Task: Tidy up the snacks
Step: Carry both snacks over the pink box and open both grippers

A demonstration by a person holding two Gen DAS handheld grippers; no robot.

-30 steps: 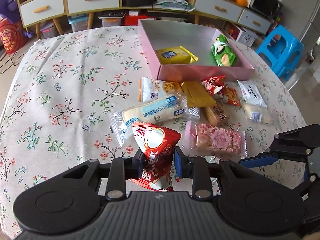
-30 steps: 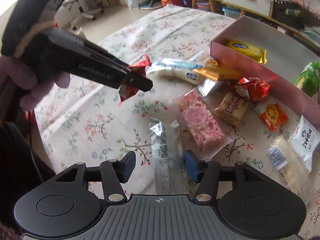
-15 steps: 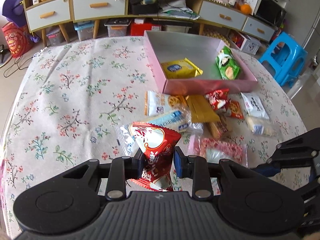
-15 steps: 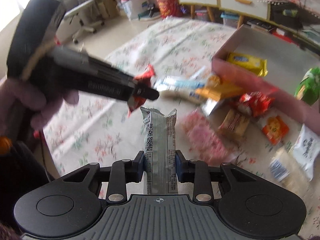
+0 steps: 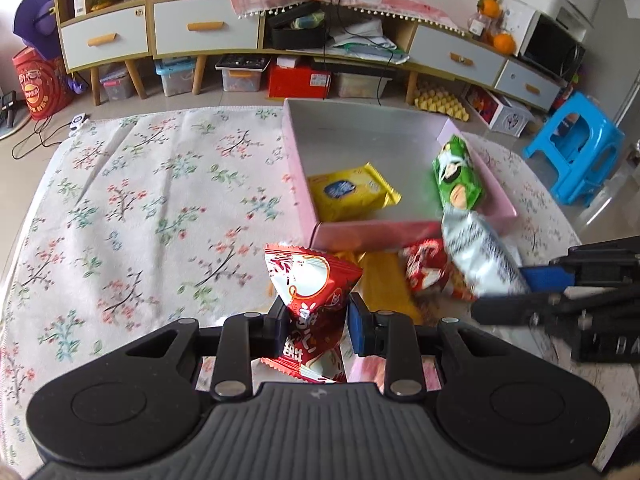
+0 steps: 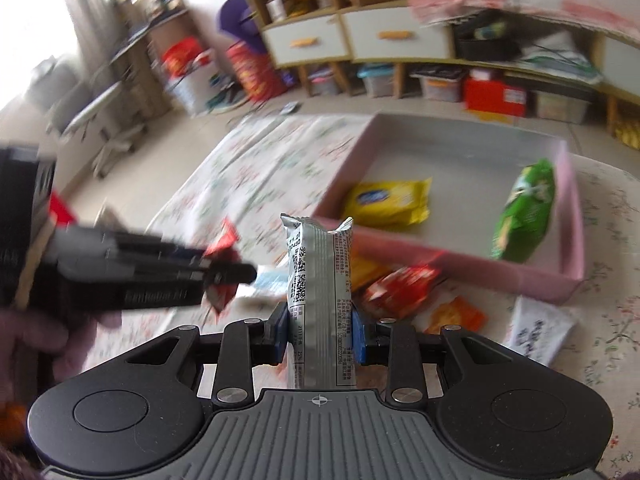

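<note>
My left gripper (image 5: 314,326) is shut on a red and white triangular snack packet (image 5: 310,292), held above the table just short of the pink box (image 5: 304,184). My right gripper (image 6: 320,334) is shut on a silver snack bar wrapper (image 6: 320,280), held upright and raised; the wrapper also shows in the left wrist view (image 5: 478,252) beside the box's near right corner. The box holds a yellow packet (image 5: 350,190) and a green packet (image 5: 456,174). The right wrist view is blurred.
Loose snacks lie in front of the box: a red packet (image 6: 400,286), an orange packet (image 6: 454,314), a white packet (image 6: 540,330), a yellow wrapper (image 5: 384,280). A floral cloth (image 5: 140,208) covers the table. Cabinets (image 5: 200,28) and a blue stool (image 5: 576,156) stand behind.
My right gripper closed on the silver wrapper, lifted it off the table and moved toward the box. My left gripper carried the red packet forward toward the box.
</note>
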